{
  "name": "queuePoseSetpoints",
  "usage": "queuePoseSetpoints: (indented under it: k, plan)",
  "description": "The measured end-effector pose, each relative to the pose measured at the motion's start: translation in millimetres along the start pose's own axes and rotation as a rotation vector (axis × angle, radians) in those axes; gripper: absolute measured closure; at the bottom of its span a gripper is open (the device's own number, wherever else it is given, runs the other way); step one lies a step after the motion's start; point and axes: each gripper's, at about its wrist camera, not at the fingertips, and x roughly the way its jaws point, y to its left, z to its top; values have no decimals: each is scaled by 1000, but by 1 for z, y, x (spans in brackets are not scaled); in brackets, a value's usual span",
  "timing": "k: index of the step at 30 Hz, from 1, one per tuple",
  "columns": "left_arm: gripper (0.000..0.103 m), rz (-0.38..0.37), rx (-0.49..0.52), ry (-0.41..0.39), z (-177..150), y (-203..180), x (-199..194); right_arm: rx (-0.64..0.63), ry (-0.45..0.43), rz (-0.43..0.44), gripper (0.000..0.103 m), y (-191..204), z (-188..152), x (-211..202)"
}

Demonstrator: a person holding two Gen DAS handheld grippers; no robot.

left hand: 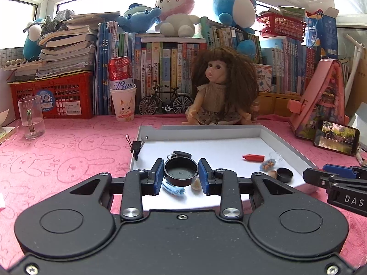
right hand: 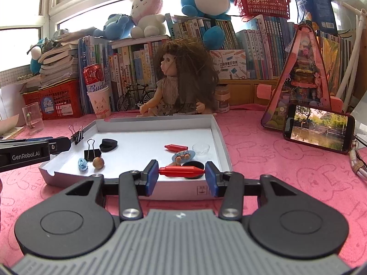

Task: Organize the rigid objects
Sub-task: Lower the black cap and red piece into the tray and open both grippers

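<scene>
A pink rabbit-print cloth (left hand: 68,160) covers the counter, and on it lies a shallow white tray (right hand: 220,137), in front of a seated doll (left hand: 220,87) and a wall of books.

The left gripper (left hand: 181,176) hovers over the near edge of the tray. A round black lid (left hand: 181,173) sits between its blue fingers (left hand: 157,176), and both pads press against its rim, so the fingers are clamped on it. Just behind the lid lies a dark key fob (left hand: 182,154), and below it a blue ridged piece (left hand: 174,189) and a small shell (left hand: 196,186) rest on the tray floor.

The right gripper (right hand: 181,171) is at the tray's near wall. A red crayon (right hand: 181,171) lies crosswise between its fingers (right hand: 151,174): its left tip touches the left pad, and its right end reaches close to the right pad, though contact there cannot be told. Behind it sits a black cap (right hand: 193,166). Farther into the tray lie a second red crayon (right hand: 176,147), a small glass dish (right hand: 201,148) and a black binder clip (right hand: 91,152).
</scene>
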Motion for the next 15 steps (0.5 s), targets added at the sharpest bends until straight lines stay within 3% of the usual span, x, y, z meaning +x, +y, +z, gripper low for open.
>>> queuePoseSetpoints:
  k: [15]
  plan:
    - [73,33,-11,47,-2,6,38,49,46,-21,53,-1,8,43]
